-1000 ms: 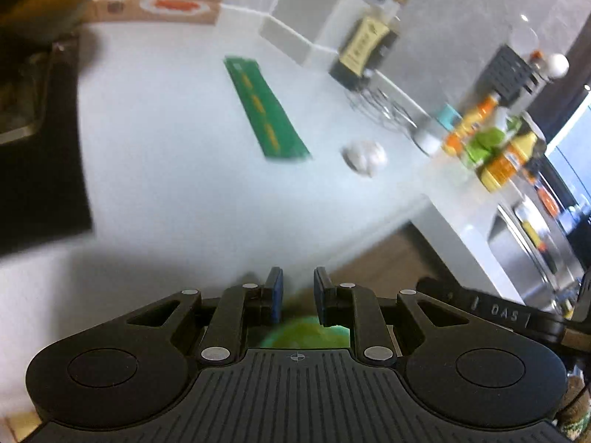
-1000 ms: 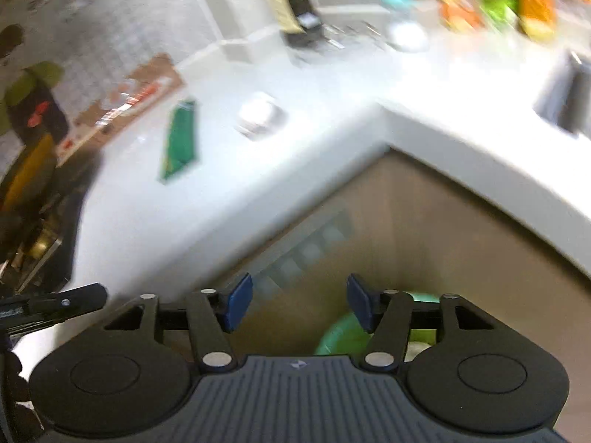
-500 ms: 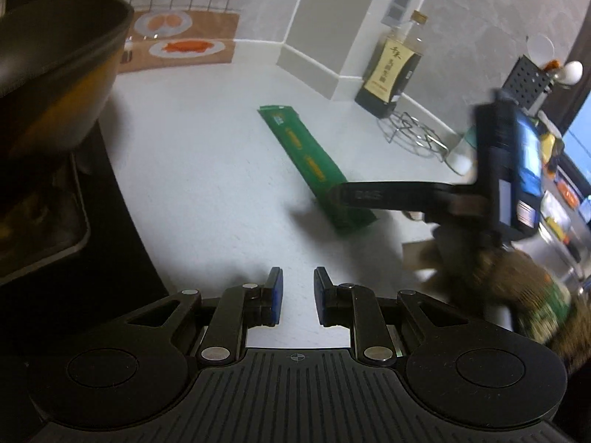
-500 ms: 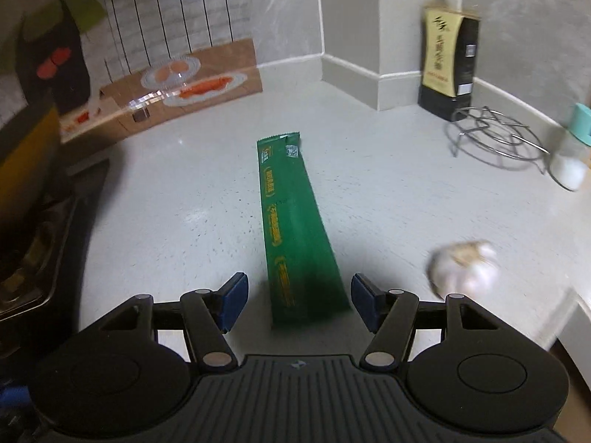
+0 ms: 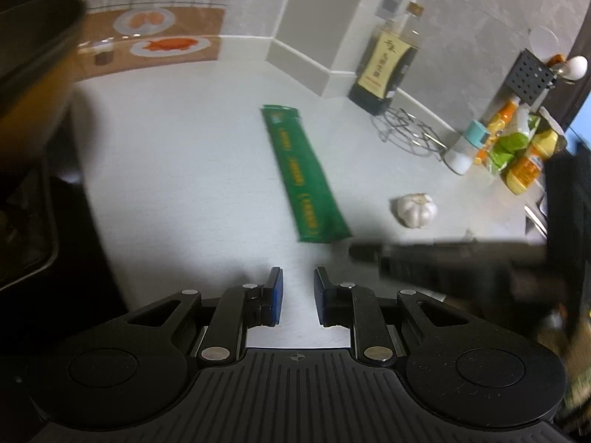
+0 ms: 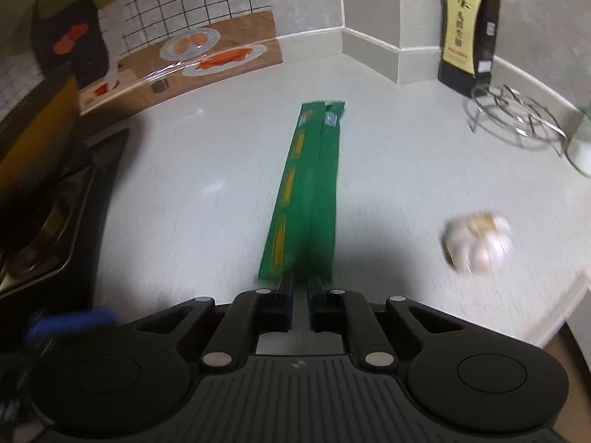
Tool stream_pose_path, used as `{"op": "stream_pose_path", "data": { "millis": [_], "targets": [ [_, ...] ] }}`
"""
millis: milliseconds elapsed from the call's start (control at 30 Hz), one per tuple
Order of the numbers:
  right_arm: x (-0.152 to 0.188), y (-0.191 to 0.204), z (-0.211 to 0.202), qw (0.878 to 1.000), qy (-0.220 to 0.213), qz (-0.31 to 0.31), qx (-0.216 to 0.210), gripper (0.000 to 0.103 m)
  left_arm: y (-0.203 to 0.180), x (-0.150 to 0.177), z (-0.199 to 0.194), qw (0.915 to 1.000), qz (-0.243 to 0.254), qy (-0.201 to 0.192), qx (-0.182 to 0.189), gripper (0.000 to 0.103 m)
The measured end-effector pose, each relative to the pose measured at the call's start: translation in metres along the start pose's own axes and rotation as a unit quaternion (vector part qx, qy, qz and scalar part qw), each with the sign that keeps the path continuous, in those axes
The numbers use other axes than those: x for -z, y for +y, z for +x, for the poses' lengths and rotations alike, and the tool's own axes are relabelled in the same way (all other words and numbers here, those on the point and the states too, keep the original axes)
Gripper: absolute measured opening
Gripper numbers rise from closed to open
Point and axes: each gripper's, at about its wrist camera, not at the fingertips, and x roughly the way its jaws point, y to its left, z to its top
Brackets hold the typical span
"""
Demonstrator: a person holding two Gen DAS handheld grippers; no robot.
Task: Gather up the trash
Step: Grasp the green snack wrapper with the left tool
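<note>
The dark bottle [image 6: 468,33] by the wall carries a cream-yellow label with dark Chinese characters running downward; they are too soft to read with certainty; a small white barcode sticker sits on its side; the green wrapper [image 6: 304,192] on the surface [image 6: 192,184] bears yellow print in blocks along its length, blurred beyond reading; no other legible text shows.

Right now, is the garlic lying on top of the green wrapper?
No, the garlic sits on the bare counter, apart from the green wrapper.

Garlic bulb [image 6: 478,241] motion-blurred; green wrapper's [image 6: 306,199] near end behind gripper [image 6: 301,288]
</note>
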Motion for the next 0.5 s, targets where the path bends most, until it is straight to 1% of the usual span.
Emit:
{"op": "stream_pose_path", "data": {
  "millis": [100, 200, 267, 367, 467, 500],
  "targets": [
    [0.020, -0.008, -0.018, 1.000, 0.006, 0.003, -0.020, 0.008, -0.015, -0.002, 0.010, 0.9999, 0.006, 0.006, 0.007, 0.021],
    [0.036, -0.022, -0.032, 1.000, 0.005, 0.012, -0.023, 0.008, -0.028, -0.003, 0.017, 0.9998, 0.015, 0.010, 0.009, 0.021],
    [0.043, -0.033, -0.039, 1.000, 0.000, 0.019, -0.018, 0.008, -0.035, -0.004, 0.022, 0.9997, 0.018, 0.015, 0.010, 0.021],
    [0.051, -0.052, -0.050, 0.999, -0.010, 0.032, 0.000, 0.009, -0.044, -0.007, 0.027, 0.9995, 0.025, 0.017, 0.009, 0.021],
    [0.059, -0.071, -0.060, 0.998, -0.021, 0.050, 0.011, 0.010, -0.050, -0.011, 0.033, 0.9995, 0.027, 0.017, 0.002, 0.021],
    [0.061, -0.077, -0.063, 0.998, -0.024, 0.056, 0.014, 0.013, -0.052, -0.014, 0.035, 0.9995, 0.028, 0.017, -0.001, 0.021]
  ]
}}
